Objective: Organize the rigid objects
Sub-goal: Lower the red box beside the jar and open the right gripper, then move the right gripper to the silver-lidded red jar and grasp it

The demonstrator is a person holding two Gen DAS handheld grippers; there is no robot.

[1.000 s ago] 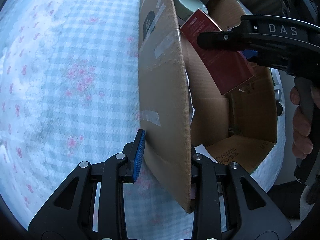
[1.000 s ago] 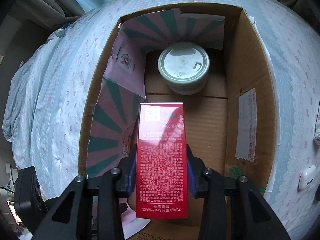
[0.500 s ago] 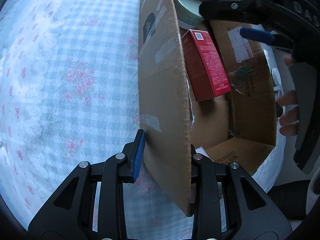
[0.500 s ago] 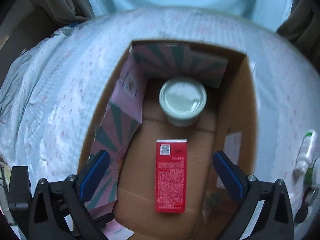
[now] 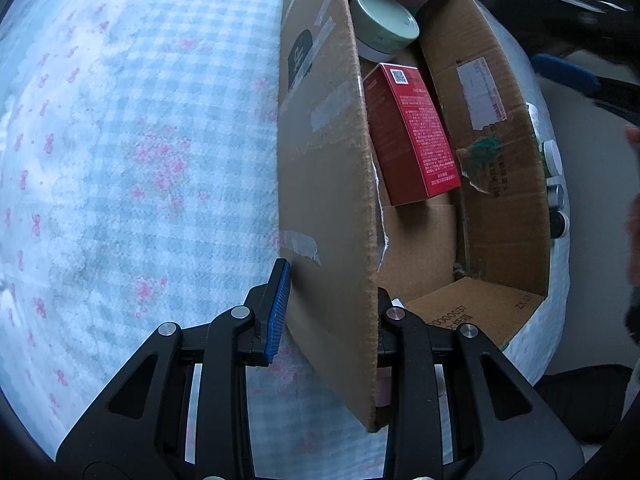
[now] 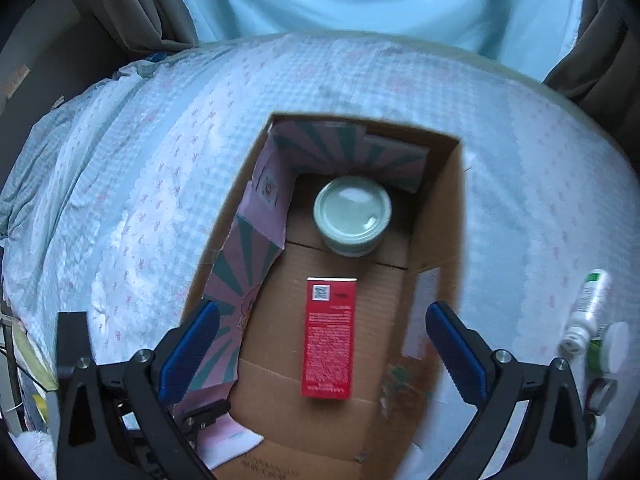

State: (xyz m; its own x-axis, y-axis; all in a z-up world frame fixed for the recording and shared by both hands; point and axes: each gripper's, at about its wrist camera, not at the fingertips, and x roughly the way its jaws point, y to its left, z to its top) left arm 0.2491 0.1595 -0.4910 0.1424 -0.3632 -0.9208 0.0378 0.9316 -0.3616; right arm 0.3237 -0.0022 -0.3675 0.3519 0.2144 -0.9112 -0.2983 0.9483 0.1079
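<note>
Two grippers share the work here; nearest the left camera, the left gripper is clamped on the side wall of the cardboard box, one blue pad flat against the outside and the other finger inside, most likely to keep the box steady on the soft checked bedspread while things go in; the right gripper hangs above the box with its jaws spread wide and nothing between them; directly below that gap the red carton lies flat on the box floor, touching neither pad, set lengthwise down the middle so that room is left on both sides; just beyond it, close to the far wall, a round pale-green tin stands lid up; a pink-and-green striped paper liner runs along the box's left and far walls; outside the box, off to the right on the bedspread, a white bottle and a few small jars wait, probably the next rigid things to be packed.
</note>
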